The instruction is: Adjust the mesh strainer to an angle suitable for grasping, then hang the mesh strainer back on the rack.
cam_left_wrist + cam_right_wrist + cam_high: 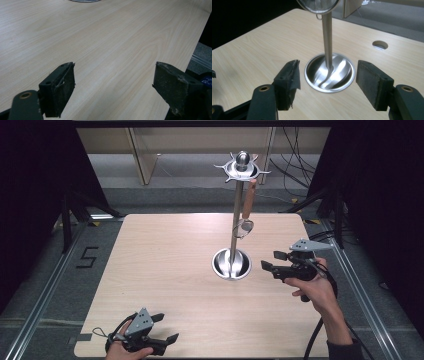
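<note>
Hanging step judged complete: strainer (245, 226) hung on stand (235, 227), ahead of right tongs (274, 261), wide and empty. Left tongs (165, 328) wide, empty, over tabletop (165, 260). Next: clean withdrawal advised.

Count on the surface (165, 265): one steel utensil stand (235, 220) at 12 o'clock; one wooden-handled strainer (247, 207) hanging from it; two hand-held grippers, left (163, 328) and right (270, 261).

A steel rack (231, 265) stands upright on the bench, right of its middle: a round shiny base with a thin pole and a spiked ring on top. A small strainer (244, 226) with a wooden handle hangs from the ring at about 3 o'clock of the pole.
</note>
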Motion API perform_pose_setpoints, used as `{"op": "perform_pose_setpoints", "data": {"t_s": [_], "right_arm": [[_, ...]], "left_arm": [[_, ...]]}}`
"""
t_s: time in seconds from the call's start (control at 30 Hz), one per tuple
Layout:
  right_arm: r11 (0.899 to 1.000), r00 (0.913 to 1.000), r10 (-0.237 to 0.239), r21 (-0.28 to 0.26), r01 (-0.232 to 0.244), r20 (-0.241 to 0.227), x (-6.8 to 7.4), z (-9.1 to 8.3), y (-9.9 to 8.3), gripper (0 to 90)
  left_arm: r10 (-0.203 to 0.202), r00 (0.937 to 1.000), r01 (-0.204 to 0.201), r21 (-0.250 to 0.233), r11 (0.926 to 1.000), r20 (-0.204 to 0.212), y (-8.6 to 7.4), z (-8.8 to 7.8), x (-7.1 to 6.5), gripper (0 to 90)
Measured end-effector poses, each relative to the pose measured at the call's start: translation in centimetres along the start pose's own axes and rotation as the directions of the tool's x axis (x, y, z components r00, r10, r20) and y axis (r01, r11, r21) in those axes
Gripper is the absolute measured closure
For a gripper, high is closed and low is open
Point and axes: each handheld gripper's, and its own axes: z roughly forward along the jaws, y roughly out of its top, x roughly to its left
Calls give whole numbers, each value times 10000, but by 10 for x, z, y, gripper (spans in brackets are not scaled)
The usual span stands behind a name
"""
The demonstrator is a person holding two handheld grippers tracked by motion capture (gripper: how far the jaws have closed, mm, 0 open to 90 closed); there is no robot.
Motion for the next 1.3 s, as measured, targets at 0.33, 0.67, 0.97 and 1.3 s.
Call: {"op": "perform_pose_setpoints", "data": {"t_s": [0.33, 0.67, 0.97, 1.3], "right_arm": [[9973, 9992, 334, 656, -320, -202, 1, 5, -15, 348], [9976, 9990, 308, 630, -288, -311, 4, 10, -27, 339], [9987, 9950, 283, 450, -241, -958, 11, 11, -32, 330], [9952, 9923, 517, 890, -418, -1125, 18, 15, -42, 325]], "left_arm": [[-3, 10000, 4, -135, 9999, 39, 0, 2, -2, 168], [160, 9999, -160, -23, 9999, -26, -1, -1, -1, 168], [536, 9985, -535, 111, 9985, -99, -1, -1, 2, 168], [60, 10000, -60, -121, 9999, 10, -1, 1, -2, 168]]}}
